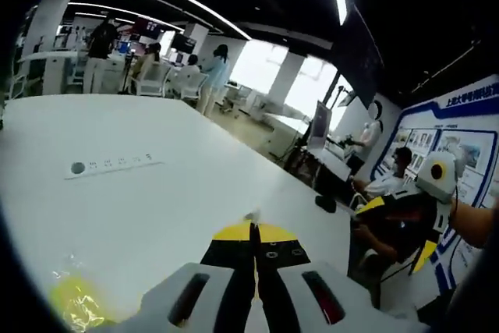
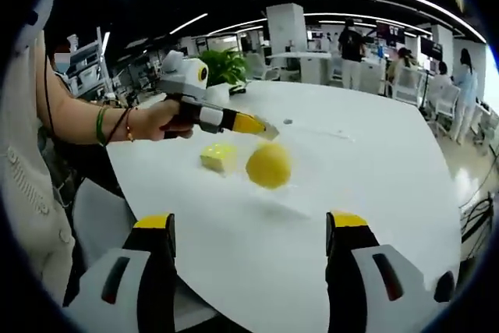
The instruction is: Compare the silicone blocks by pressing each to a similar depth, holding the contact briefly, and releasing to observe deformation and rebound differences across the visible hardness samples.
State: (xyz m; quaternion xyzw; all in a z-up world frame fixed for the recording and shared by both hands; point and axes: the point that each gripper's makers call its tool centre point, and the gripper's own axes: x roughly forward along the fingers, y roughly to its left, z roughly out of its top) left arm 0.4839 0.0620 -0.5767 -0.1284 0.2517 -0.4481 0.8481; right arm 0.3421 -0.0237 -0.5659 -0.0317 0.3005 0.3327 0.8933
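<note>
**Right tool wide, left tool closed on nothing above white desk**

Nearest in right gripper view: right tool (image 2: 251, 249), yellow-tipped jaws spread wide, nothing between. Beyond, on white desk (image 2: 374, 169), round yellow silicone block (image 2: 269, 165) and, just beside, square yellow silicone block (image 2: 219, 157). Above both, apart from them, left tool (image 2: 265, 129), held in a hand (image 2: 165, 121) with bracelets at wrist.

Nearest in left gripper view: left tool (image 1: 253, 225) with jaws pressed together, empty, over bare desk (image 1: 156, 208). Blurred yellow patch (image 1: 74, 302) at lower left, identity unclear. Farther off, socket strip (image 1: 113, 166) set in desk. Farthest, people (image 1: 212, 76) standing among chairs.
</note>
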